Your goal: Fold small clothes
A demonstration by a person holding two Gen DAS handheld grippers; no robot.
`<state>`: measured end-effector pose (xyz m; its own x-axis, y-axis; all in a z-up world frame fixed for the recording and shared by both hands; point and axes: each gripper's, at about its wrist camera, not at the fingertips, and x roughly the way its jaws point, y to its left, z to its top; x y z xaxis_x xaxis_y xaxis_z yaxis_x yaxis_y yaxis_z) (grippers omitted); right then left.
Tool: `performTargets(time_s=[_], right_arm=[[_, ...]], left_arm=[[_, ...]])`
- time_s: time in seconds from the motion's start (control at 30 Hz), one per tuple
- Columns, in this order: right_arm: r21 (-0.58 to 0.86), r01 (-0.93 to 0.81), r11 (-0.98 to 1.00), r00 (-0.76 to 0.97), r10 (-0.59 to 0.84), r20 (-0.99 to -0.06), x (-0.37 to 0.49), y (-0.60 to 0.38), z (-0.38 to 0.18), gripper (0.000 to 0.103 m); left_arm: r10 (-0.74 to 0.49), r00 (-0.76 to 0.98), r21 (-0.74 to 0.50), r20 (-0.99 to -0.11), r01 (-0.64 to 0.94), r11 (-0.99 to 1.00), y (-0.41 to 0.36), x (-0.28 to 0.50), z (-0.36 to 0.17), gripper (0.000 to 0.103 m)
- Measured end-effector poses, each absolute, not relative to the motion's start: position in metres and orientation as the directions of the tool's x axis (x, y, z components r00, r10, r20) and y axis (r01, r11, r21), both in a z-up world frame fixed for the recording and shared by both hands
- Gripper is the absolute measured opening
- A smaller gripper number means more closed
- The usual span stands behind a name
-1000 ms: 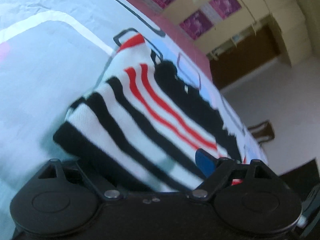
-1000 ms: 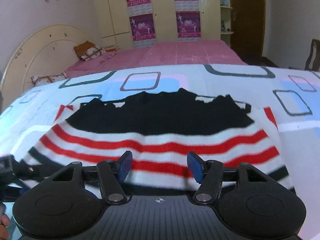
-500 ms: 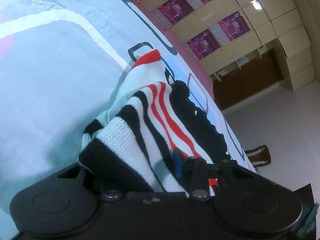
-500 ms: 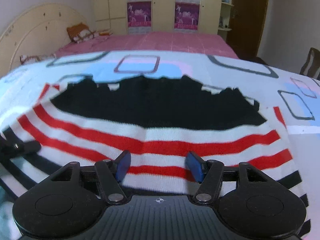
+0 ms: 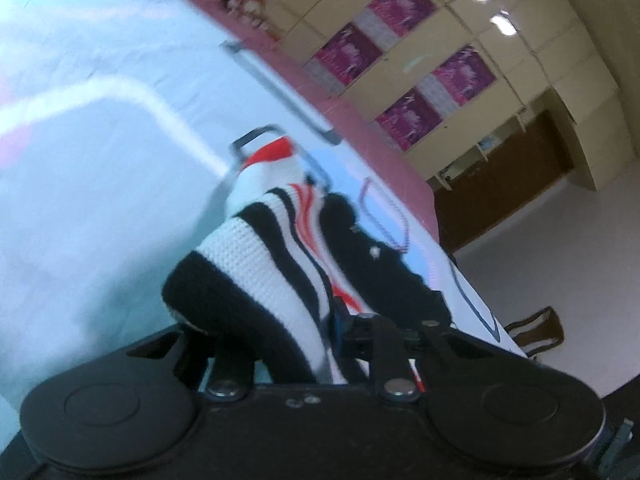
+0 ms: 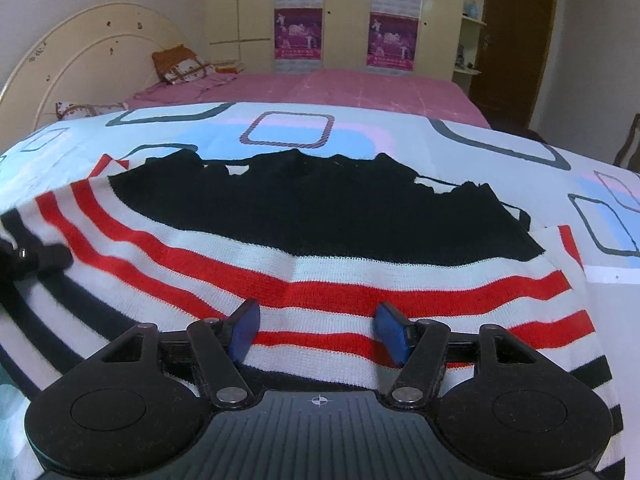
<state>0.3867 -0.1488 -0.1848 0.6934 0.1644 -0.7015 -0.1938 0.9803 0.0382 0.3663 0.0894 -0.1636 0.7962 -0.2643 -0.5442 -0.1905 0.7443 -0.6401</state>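
A knit sweater (image 6: 320, 216) with a black top and red, white and black stripes lies spread on the patterned bedsheet (image 6: 288, 136). My right gripper (image 6: 317, 330) stands open low over its red-striped part, blue pads apart, with the fabric lying flat under them. In the left wrist view the sweater's (image 5: 260, 256) black-and-white striped edge is bunched up and raised off the sheet. My left gripper (image 5: 308, 332) has that edge pinched between its jaws, which are still closing. Its left finger is hidden behind the cloth. The left gripper's dark fingers (image 6: 36, 260) show at the far left of the right wrist view.
The pale blue sheet (image 5: 100, 180) with square outlines covers the near bed. Behind it stands a pink bed (image 6: 340, 88) with pillows (image 6: 180, 66) and a curved headboard (image 6: 80, 44). Cream wardrobes with purple posters (image 6: 298, 32) line the wall. A wooden chair (image 5: 536, 332) stands on the floor.
My left jaws have come together on the sweater's striped edge and lifted it, so the cloth bunches. The right gripper has sunk a little closer to the sweater, still open.
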Motion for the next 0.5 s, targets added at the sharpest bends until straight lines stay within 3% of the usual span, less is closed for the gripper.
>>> performTargets(time_s=[0.17, 0.33, 0.5], right_arm=[[0.06, -0.225, 0.973, 0.685, 0.202, -0.7, 0.389, -0.155, -0.183, 0.065], [0.151, -0.201, 0.968, 0.689, 0.249, -0.68, 0.384, -0.187, -0.17, 0.066], [0.188, -0.088, 0.978, 0.72, 0.193, -0.666, 0.358, -0.257, -0.162, 0.066]], left_arm=[[-0.271, 0.827, -0.561, -0.493, -0.065, 0.825, 0.055, 0.376, -0.125, 0.018], [-0.362, 0.822, -0.465, -0.439, 0.137, 0.875, -0.005, 0.385, -0.092, 0.018], [-0.484, 0.755, -0.361, -0.442, 0.345, 0.867, -0.083, 0.387, -0.091, 0.018]])
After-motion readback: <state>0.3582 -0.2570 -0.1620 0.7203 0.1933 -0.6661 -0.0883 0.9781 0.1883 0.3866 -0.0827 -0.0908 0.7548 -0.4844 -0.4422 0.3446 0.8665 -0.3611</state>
